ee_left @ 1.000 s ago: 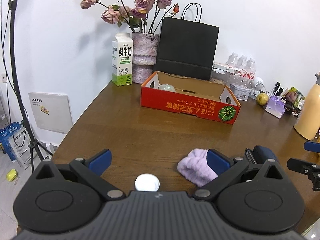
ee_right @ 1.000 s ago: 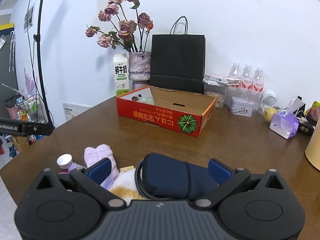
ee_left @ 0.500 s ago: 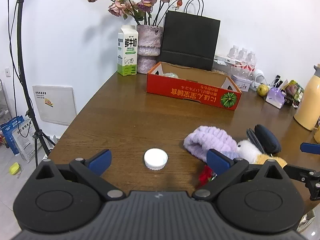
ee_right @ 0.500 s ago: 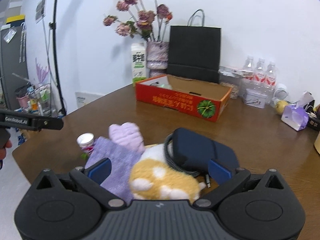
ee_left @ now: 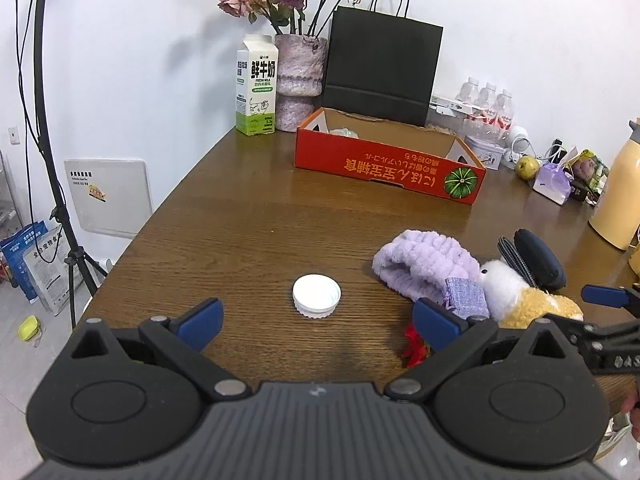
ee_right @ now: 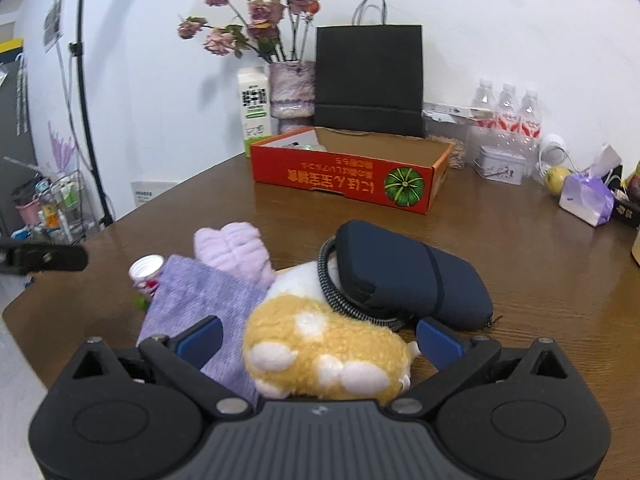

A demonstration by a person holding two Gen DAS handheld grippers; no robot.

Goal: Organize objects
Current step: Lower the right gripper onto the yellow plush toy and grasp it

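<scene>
Up front, the left gripper point(ee_left: 317, 322) hung wide open and empty over the table's point(ee_left: 240, 216) near edge, a white cap point(ee_left: 316, 295) between its fingers. Meanwhile, the right gripper point(ee_right: 318, 338) gaped around a plush toy point(ee_right: 324, 350), gripping nothing, beside the purple cloth point(ee_right: 200, 300) and navy pouch point(ee_right: 404, 276); the red box point(ee_right: 344, 176) sat toward the far edge.

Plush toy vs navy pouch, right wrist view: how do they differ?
The plush toy is fuzzy, tan with white patches; the navy pouch is smooth, plain dark fabric. The plush toy lies between the open right gripper's fingers; the navy pouch sits farther away, a braided cord looped beside it. Both rest on the table.
</scene>
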